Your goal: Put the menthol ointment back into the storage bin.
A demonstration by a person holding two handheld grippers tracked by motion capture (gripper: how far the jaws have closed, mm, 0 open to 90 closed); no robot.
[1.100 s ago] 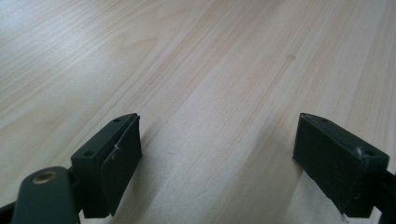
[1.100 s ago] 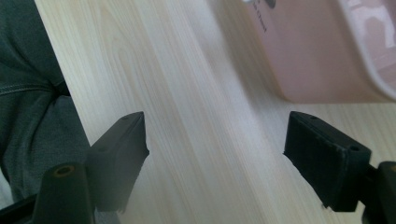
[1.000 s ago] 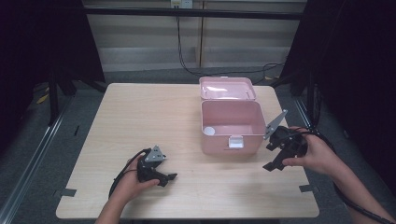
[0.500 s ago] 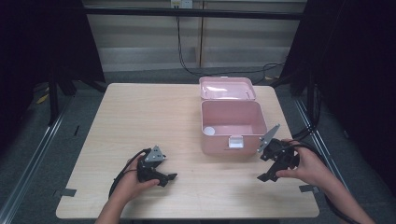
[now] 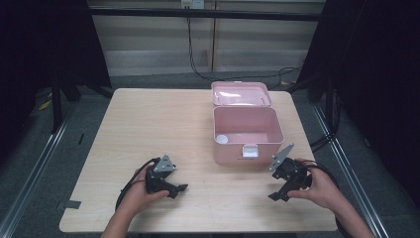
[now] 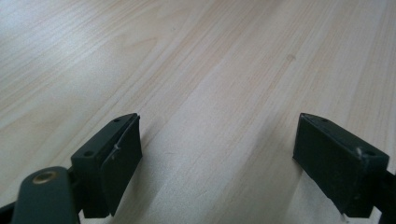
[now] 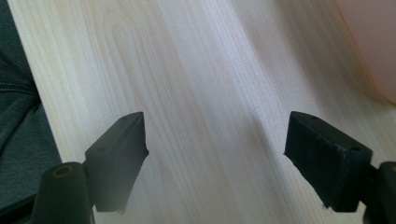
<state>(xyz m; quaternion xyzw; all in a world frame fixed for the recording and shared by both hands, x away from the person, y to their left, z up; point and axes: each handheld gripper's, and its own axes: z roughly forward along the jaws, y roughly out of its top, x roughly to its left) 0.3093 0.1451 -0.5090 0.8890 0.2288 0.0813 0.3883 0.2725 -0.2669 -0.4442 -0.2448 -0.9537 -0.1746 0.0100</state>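
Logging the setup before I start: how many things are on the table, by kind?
Pink box, lid open: 1
White round thing inside the box: 1
Grippers, left and right, jaws open: 2
Total: 4

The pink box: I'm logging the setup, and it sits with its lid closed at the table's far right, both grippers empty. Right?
Not quite: the pink box has its lid open, as the high view shows. It does sit far right, and both grippers are empty.
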